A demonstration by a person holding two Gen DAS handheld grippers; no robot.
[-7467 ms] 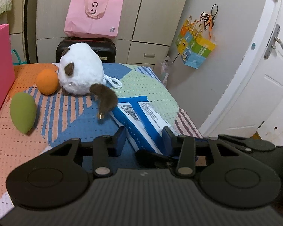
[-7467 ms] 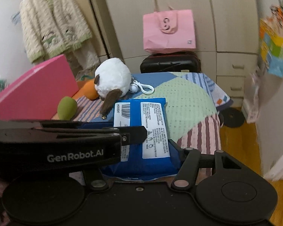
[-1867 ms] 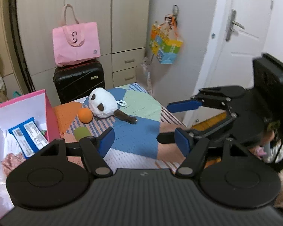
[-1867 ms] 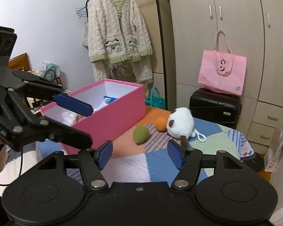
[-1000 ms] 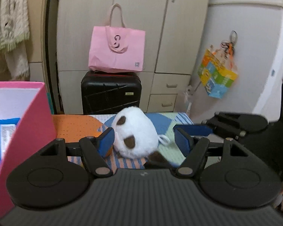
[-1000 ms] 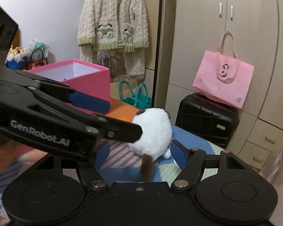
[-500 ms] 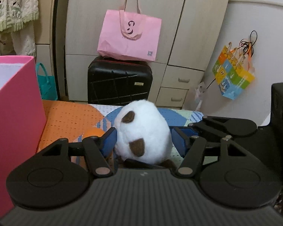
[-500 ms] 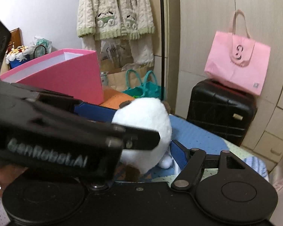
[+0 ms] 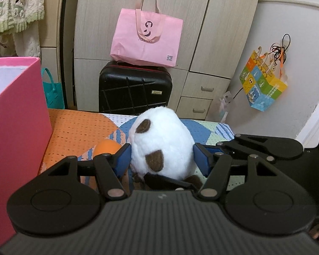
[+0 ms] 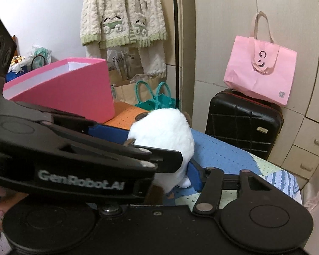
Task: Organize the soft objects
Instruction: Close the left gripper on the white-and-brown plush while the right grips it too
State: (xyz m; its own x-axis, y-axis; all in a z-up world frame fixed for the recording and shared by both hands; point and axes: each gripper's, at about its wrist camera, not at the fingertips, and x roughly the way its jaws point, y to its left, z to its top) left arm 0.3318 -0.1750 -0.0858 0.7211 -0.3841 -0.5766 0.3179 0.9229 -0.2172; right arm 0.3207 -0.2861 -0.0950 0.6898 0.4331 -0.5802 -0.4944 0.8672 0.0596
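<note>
While my left gripper point(image 9: 161, 159) straddles the plush toy point(image 9: 161, 146), its jaws stand wide, one blue pad point(image 9: 122, 159) against each flank of the white body; I cannot tell whether they press yet or only touch the fur. My right gripper point(image 10: 174, 170) sits close on the other side of the same toy point(image 10: 165, 136); I see only its right blue finger point(image 10: 194, 175) beside the plush, the left one hidden behind the other rig, so I cannot tell how its jaws stand.

I judge the toy light, very soft and springy. It should squash a good deal before the pads bite, and the fur may slide. I would take it across the widest part of the body, low enough that it does not pop upward, and leave the dark tail point(image 9: 193, 178) alone.

Resting on the patchwork cover point(image 9: 74, 131), the toy has an orange ball point(image 9: 106, 147) just beside it. Further left stands the pink box point(image 9: 17, 114), where I judge it belongs. Beyond are a black suitcase point(image 9: 135, 89) and a pink bag point(image 9: 146, 38).
</note>
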